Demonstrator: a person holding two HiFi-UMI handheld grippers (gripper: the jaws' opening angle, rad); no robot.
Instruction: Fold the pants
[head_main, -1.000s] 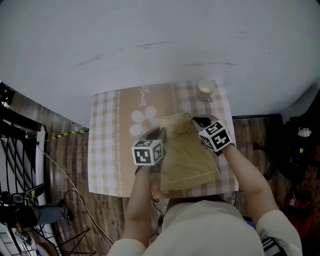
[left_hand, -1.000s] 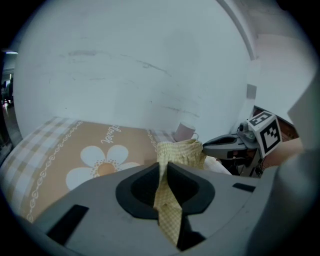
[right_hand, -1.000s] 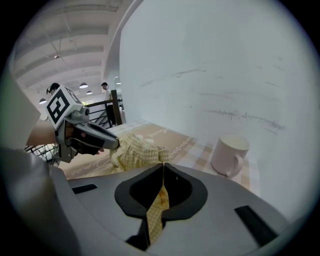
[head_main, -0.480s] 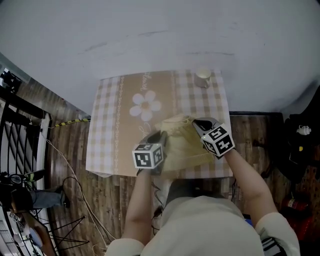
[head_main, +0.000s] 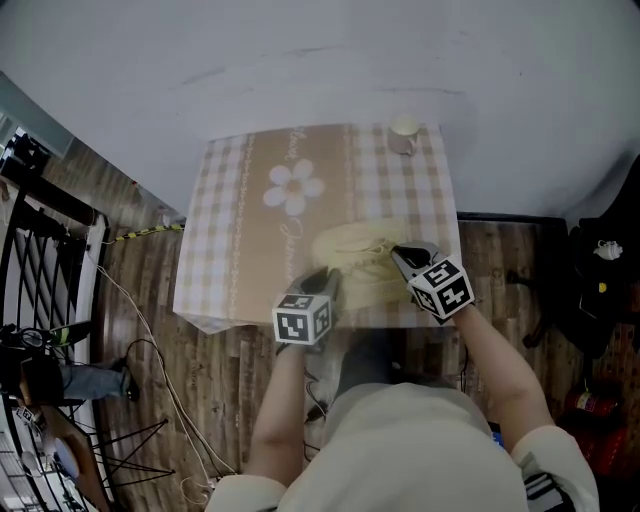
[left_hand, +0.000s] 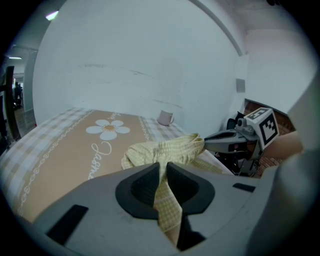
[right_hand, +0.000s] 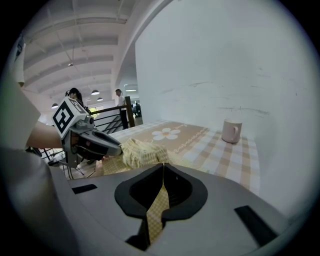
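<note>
Pants (head_main: 352, 262) made of yellow checked cloth lie in a bunch near the front edge of the table (head_main: 240, 230). The table has a checked cloth with a big daisy on it. A mug (head_main: 403, 136) stands at the far edge, well away from the pants.

The left gripper (head_main: 333, 278) has its jaws squeezed on a strip of the yellow cloth. The right gripper (head_main: 398, 253) is pinching a thin fold of the cloth too. Both grippers hold the pants at the same time, one on each side.

A second ago the pants lay longer and flatter on the table. Now both grippers have come back toward the person, and the cloth has come along with them. The pants look shorter and more heaped up. Some cloth may hang down over the front edge, but that part is hard to see.

This looks like pulling the pants into place or starting a fold. The fold is not done yet, because the cloth is still lumpy and not flat.
</note>
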